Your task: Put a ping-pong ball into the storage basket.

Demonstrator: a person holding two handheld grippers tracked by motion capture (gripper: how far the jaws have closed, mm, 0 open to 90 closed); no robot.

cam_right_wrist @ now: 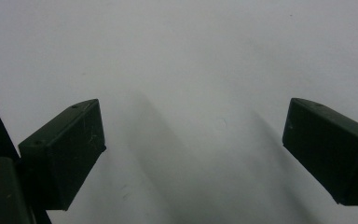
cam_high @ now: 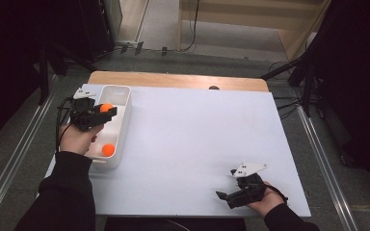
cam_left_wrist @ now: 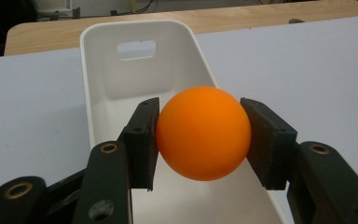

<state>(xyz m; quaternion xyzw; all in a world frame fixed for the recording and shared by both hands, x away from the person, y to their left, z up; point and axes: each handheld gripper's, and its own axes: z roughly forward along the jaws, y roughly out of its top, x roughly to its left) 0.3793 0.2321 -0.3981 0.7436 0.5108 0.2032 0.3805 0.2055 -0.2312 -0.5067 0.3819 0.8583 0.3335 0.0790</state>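
Note:
An orange ball [cam_left_wrist: 203, 132] is clamped between the two black jaws of my left gripper [cam_left_wrist: 200, 140], held just above the long white bin [cam_left_wrist: 93, 88]. From above, that left gripper [cam_high: 105, 111] hangs over the bin [cam_high: 125, 98] at the table's left side with the held ball [cam_high: 106, 108] in its jaws. A second orange ball [cam_high: 108, 149] lies on the bin's floor near its front end. At the front right of the table, my right gripper [cam_high: 224, 196] rests low in a hand. Its jaws stand wide apart over bare white tabletop [cam_right_wrist: 191, 70], the gripper [cam_right_wrist: 193, 149] holding nothing.
The white table surface [cam_high: 197, 139] stretches between the two hands. A wooden strip [cam_high: 173, 80] runs along the far edge with a small dark spot [cam_high: 214, 87] on it. Dark stands and cables surround the table on both sides.

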